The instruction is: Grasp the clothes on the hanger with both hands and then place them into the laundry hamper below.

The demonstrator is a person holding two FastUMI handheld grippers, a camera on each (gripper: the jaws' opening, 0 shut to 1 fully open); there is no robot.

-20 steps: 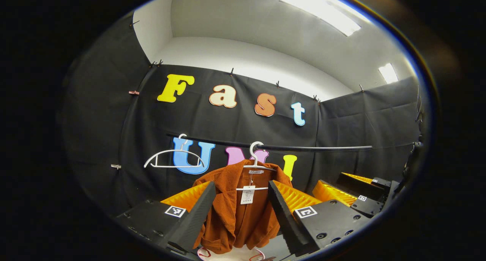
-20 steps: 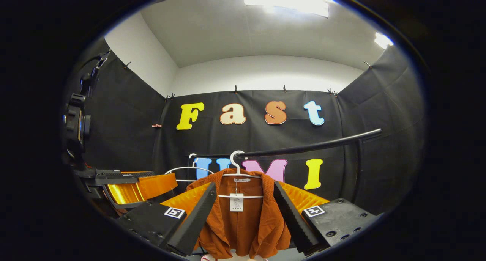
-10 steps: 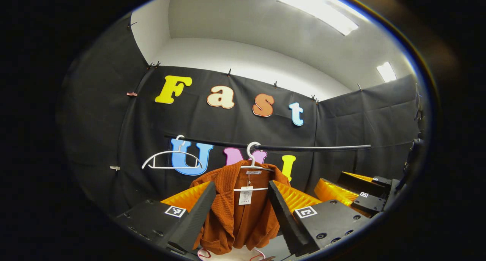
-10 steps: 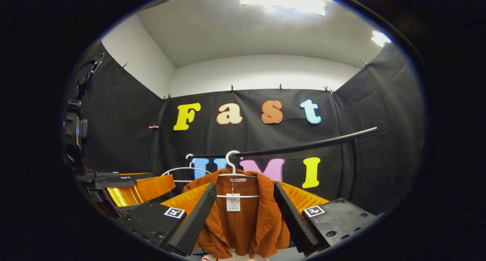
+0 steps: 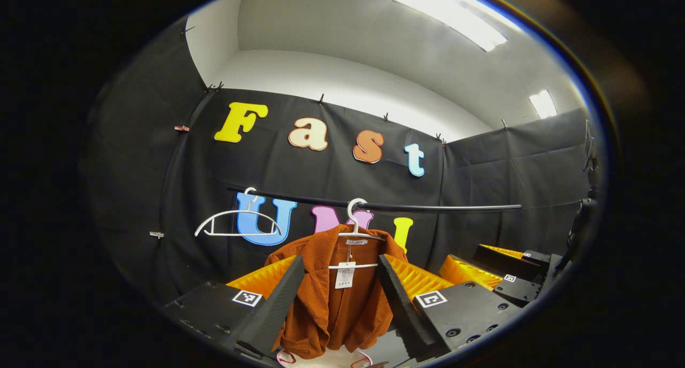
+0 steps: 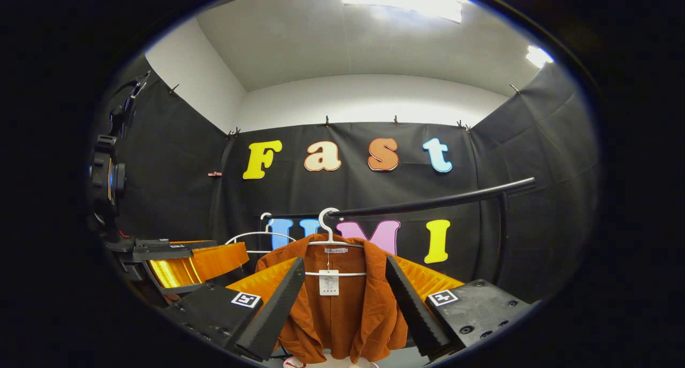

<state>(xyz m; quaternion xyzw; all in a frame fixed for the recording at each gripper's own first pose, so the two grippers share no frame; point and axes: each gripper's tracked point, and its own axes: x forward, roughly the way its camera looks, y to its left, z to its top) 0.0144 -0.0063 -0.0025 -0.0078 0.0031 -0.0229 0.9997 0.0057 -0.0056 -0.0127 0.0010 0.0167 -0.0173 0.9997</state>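
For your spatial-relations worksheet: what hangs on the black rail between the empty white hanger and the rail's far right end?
In the left gripper view, one white hanger carrying the rust-orange corduroy jacket hangs there; the rest of the black rail is bare.

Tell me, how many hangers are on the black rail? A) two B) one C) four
A: an empty white hanger hangs on the rail, and a second hanger beside it holds the orange jacket.
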